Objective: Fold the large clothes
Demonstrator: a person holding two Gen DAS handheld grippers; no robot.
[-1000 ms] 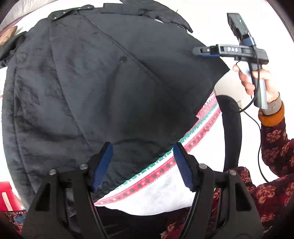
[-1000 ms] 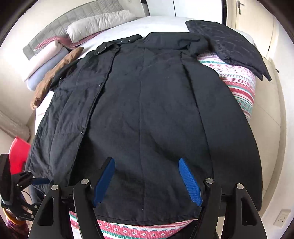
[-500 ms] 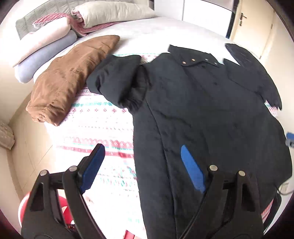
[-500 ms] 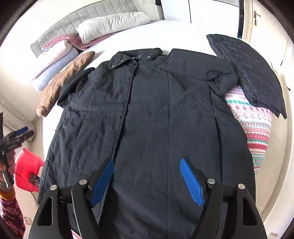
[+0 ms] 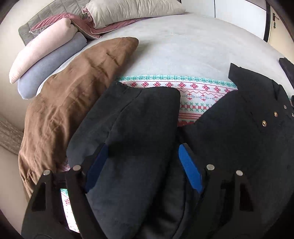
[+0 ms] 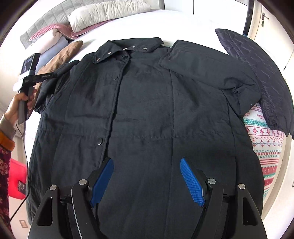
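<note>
A large black coat (image 6: pixel 156 110) lies face up on the bed, collar at the far end, snaps down its front. Its right sleeve (image 6: pixel 211 71) is folded across the chest. Its left sleeve (image 5: pixel 132 128) lies out to the side over the patterned blanket. My left gripper (image 5: pixel 142 156) is open, low over that sleeve, a blue finger on either side of it; it also shows in the right wrist view (image 6: pixel 57 74) at the coat's left shoulder. My right gripper (image 6: pixel 147 171) is open and empty above the coat's lower front.
A brown garment (image 5: pixel 69 103) lies left of the sleeve. Rolled blankets (image 5: pixel 46 55) and pillows (image 5: pixel 128 11) sit at the headboard. A dark quilted jacket (image 6: pixel 261 73) lies at the bed's right side. A red object (image 6: pixel 16 182) is on the floor at left.
My left gripper moved from the coat's hem up to the left sleeve and dropped low over it. My right gripper moved forward up the coat. Both stayed open.
</note>
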